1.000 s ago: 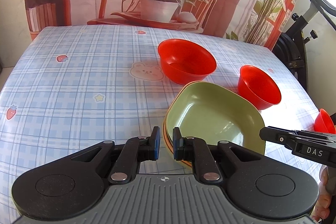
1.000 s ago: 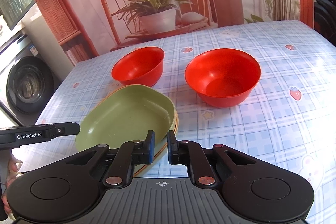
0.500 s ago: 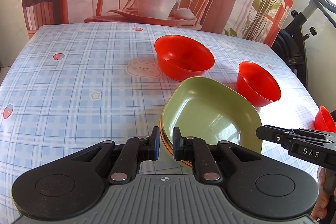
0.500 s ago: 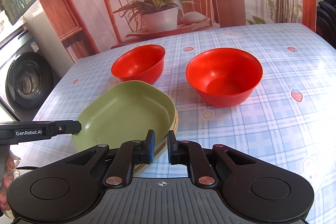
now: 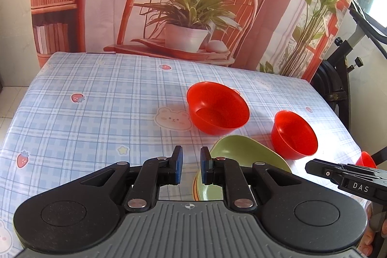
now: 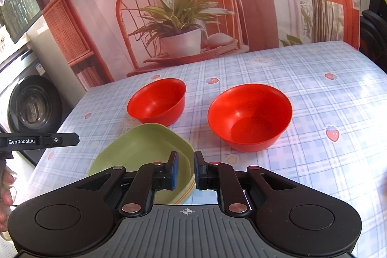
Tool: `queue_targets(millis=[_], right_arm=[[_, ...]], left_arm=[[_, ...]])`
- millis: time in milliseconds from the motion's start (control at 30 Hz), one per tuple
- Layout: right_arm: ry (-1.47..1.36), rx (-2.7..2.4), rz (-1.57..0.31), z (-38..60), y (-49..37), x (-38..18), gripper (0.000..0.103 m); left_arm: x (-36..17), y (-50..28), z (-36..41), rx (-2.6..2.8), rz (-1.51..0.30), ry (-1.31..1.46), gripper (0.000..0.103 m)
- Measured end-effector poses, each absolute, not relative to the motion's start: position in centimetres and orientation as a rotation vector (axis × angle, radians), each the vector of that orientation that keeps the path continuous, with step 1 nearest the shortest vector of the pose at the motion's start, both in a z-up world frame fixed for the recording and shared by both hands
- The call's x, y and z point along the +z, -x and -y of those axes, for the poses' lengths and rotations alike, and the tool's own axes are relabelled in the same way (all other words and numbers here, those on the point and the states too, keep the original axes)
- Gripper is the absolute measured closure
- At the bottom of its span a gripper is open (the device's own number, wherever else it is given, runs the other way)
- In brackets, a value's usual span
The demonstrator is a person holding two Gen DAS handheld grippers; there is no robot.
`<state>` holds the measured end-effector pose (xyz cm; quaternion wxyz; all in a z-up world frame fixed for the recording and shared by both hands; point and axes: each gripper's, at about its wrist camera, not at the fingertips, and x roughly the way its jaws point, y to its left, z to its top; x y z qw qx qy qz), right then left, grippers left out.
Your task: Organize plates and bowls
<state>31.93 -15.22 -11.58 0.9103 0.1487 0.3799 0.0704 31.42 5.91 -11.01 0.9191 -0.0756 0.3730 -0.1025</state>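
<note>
A green plate (image 5: pixel 244 154) tops a small stack of plates near the table's front, also in the right wrist view (image 6: pixel 142 149). Two red bowls stand behind it: a larger one (image 5: pixel 217 108) (image 6: pixel 250 116) and a smaller one (image 5: pixel 293 134) (image 6: pixel 157 100). A third red bowl (image 5: pixel 367 160) peeks out at the far right edge. My left gripper (image 5: pixel 191 167) is narrowly open and empty, at the stack's left rim. My right gripper (image 6: pixel 185 169) is narrowly open and empty, over the stack's right rim. Each gripper shows in the other's view: the right (image 5: pixel 348 179), the left (image 6: pixel 40 140).
The table (image 5: pixel 96 100) has a blue plaid cloth with strawberry and bear prints. A printed backdrop (image 5: pixel 188 4) hangs behind it. An exercise bike (image 5: pixel 343 79) stands at the right, a washing machine (image 6: pixel 31 108) at the left.
Both grippers have tilted up and drawn back a little, so the plate stack sits lower in both views. The jaws keep the same small gap. Nothing on the table has moved.
</note>
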Motion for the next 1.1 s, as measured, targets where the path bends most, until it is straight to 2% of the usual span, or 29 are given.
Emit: queue_targets(millis=[300, 533, 633, 1100], right_arm=[[-0.29, 0.109, -0.736, 17.4, -35.6, -10.0, 0.089], [-0.276, 0.151, -0.764, 16.1, -40.0, -10.5, 0.088], [-0.297, 0.167, -0.8, 15.3, -42.3, -11.0, 0.088], [-0.325, 0.185, -0.945, 13.5, -49.4, -14.7, 0.082]], left_arm=[[-8.9, -34.8, -4.8, -0.229, -0.708, 0.123, 0.082], [-10.5, -38.6, -4.0, -0.238, -0.749, 0.13, 0.082], [-11.4, -40.2, -3.9, -0.238, -0.766, 0.144, 0.073], [-15.3, -44.4, -3.9, -0.257, -0.837, 0.179, 0.073]])
